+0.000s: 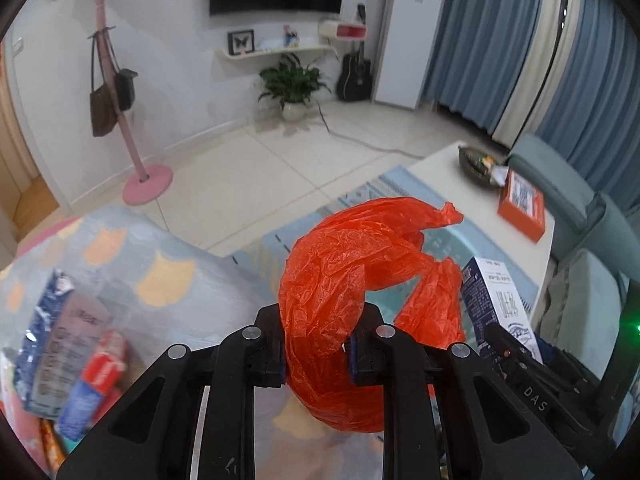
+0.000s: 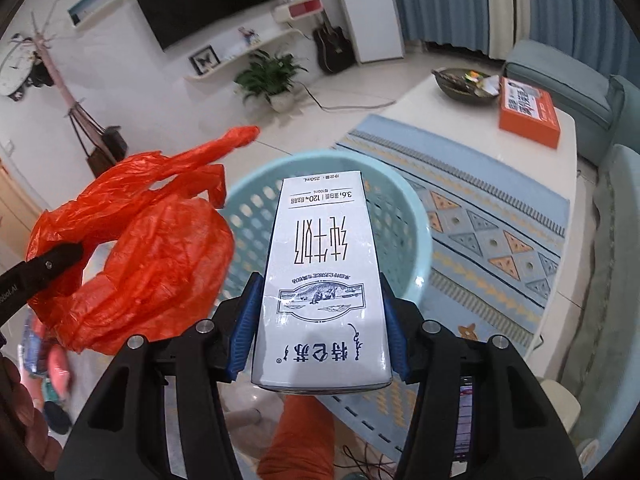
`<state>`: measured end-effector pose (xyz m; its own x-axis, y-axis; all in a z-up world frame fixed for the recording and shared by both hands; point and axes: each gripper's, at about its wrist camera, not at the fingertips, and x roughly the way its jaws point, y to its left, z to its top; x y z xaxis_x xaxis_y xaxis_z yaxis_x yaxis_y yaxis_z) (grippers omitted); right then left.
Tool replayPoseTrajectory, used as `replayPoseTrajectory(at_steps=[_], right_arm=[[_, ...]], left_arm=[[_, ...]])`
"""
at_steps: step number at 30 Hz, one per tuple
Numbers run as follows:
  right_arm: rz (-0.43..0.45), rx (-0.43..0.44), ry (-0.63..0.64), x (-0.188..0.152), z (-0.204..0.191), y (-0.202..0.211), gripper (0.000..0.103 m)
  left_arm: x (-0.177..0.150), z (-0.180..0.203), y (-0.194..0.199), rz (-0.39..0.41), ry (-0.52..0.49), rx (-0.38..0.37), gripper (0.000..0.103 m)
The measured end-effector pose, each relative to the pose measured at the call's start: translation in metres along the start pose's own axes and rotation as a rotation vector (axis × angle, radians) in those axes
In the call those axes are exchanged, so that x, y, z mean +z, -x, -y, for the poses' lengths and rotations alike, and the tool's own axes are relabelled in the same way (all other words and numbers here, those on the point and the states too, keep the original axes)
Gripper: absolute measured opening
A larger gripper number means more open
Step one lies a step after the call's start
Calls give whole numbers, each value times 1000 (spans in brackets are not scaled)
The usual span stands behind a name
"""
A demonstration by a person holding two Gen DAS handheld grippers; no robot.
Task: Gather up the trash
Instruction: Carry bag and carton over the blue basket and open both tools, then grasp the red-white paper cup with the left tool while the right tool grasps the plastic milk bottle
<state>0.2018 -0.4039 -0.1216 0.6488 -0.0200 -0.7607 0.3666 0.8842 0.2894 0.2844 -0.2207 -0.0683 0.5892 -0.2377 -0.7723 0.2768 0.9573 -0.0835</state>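
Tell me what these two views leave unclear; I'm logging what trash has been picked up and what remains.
- Basket contents: in the right wrist view the milk carton covers most of its inside.
- Wrappers on the blanket: left wrist view, blurred, labels unreadable.
- Bowl contents on the table: too small in both views.
- Red bag contents: crumpled plastic hides whatever is inside.
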Motion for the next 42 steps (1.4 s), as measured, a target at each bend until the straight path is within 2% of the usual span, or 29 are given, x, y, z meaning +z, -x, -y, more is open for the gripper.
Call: replayPoseTrajectory(at_steps=[2,6,9,15,23,27,33,37,42], right_arm=[[-18,-7,-8,1,4,-8,52],[-38,-5,-20,3,11,-16,52],[-25,-17,-11,3,11,-11,53],[3,2,-3,3,8,7,53],[76,68,65,-4,-27,57,53],[122,135,131,-13,-63,89,53],[166,250,249,-38,-125,130,53],[171,309,325,-59,-163,148,55],[148,368,420,-86,-211,157,59]], left_arm=[[0,3,-9,-17,-3,-2,22],[-5,12,-12,-2,-32,1,54],[-9,18,-3,27,-49,-32,64],[-14,22,29,106,-40,-128,68],[-37,4,97,228,0,-161,68],[-56,-21,143,300,34,-119,68],[-92,-80,209,368,108,10,68],[-119,-121,243,383,156,111,73],[-170,-192,275,358,281,259,73]])
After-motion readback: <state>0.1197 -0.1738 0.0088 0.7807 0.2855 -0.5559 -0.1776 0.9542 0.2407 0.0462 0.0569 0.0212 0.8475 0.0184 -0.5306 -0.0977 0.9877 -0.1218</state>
